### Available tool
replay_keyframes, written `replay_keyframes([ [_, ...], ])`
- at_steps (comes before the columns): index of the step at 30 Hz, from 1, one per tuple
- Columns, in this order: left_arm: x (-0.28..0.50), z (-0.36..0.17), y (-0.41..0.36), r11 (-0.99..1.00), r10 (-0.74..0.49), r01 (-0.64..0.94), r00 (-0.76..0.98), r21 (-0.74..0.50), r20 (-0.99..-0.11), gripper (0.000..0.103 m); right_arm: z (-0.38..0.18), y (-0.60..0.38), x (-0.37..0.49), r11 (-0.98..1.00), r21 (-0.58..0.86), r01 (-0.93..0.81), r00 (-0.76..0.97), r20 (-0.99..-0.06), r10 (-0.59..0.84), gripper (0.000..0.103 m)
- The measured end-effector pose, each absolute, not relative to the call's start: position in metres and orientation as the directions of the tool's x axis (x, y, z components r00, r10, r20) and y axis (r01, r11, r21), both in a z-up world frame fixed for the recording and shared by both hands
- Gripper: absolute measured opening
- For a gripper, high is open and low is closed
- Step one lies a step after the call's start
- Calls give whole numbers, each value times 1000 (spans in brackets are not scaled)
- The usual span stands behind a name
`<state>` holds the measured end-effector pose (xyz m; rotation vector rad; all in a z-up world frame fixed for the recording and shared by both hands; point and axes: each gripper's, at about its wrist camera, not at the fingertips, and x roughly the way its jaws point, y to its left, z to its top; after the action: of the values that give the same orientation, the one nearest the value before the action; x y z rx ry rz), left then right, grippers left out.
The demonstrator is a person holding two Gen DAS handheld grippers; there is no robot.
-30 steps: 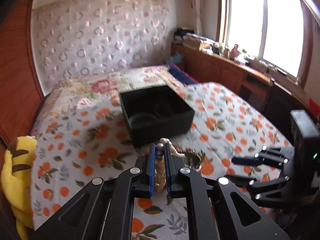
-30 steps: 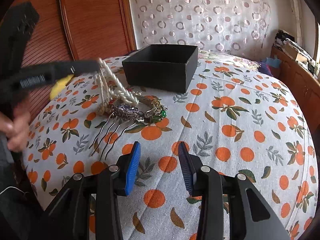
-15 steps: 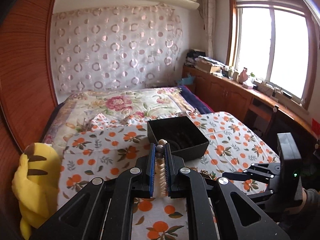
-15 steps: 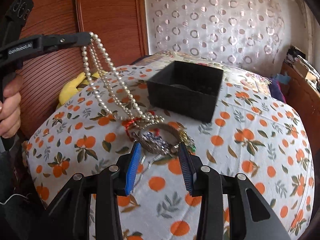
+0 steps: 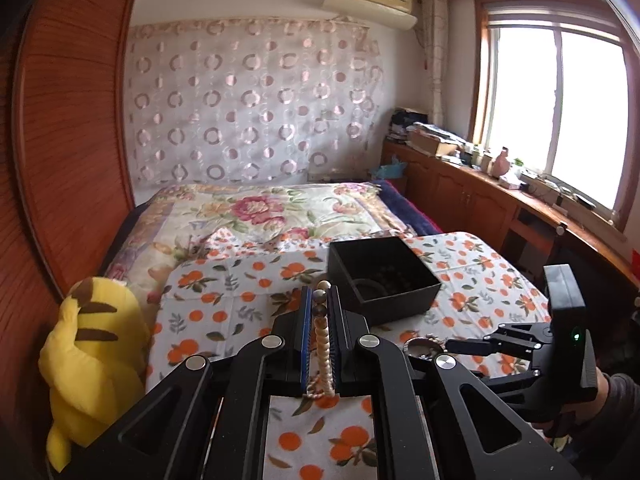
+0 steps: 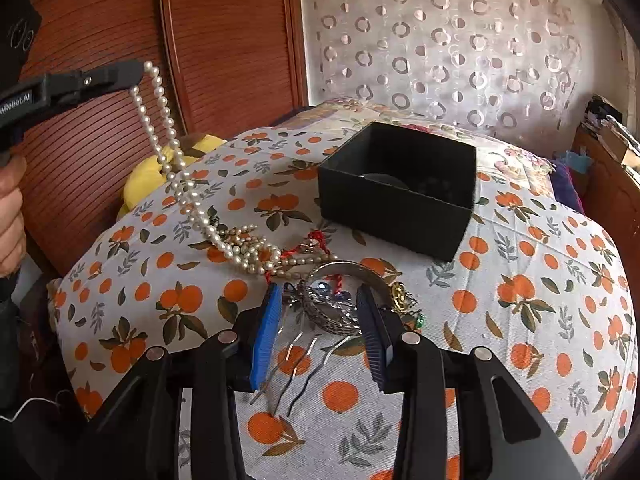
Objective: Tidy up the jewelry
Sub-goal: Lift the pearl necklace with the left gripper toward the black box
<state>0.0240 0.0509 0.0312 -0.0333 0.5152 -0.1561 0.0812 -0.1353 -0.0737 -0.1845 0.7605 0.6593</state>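
Left wrist: left hand-held gripper [image 5: 319, 344] raised level above the bed [image 5: 248, 300], clenched on pearl necklace [image 5: 322, 340] | Right wrist: right hand-held gripper [image 6: 316, 336] released, low over bangle [image 6: 332, 304] and hair comb [image 6: 296, 364]; black box [image 6: 396, 192] farther off; pearls trail down to the bed.

In the right wrist view the box [image 6: 396, 188] sits right of centre on the cloth [image 6: 540, 288]; the jewelry pile [image 6: 332, 300] lies below it at mid-frame, the comb [image 6: 296, 364] lowest; the pearl necklace [image 6: 168, 148] runs from the pile to the upper left; the plush toy [image 6: 152, 176] lies at the left, behind the strand.
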Motion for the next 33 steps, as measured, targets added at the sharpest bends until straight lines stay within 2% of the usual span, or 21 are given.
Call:
replay_keyframes([
  [14, 12, 77, 86, 994, -98, 73, 918, -81, -383, 7, -80, -79, 98, 711, 70, -699, 455, -723, 519, 42],
  [23, 13, 75, 90, 995, -86, 62, 915, -73, -393, 7, -90, -40, 102, 639, 60, -767, 381, -758, 529, 41],
  [24, 13, 73, 92, 995, -85, 60, 914, -75, -397, 7, -92, -38, 103, 639, 55, -768, 381, -762, 524, 41],
  [27, 14, 65, 96, 995, -81, 51, 907, -82, -412, 7, -97, -34, 109, 646, 63, -761, 368, -778, 509, 30],
  [31, 16, 56, 99, 995, -80, 47, 899, -86, -431, 7, -99, -32, 114, 655, 70, -752, 363, -785, 501, 25],
  [33, 17, 52, 99, 995, -79, 45, 895, -87, -440, 7, -98, -33, 115, 656, 84, -750, 358, -782, 510, 19],
])
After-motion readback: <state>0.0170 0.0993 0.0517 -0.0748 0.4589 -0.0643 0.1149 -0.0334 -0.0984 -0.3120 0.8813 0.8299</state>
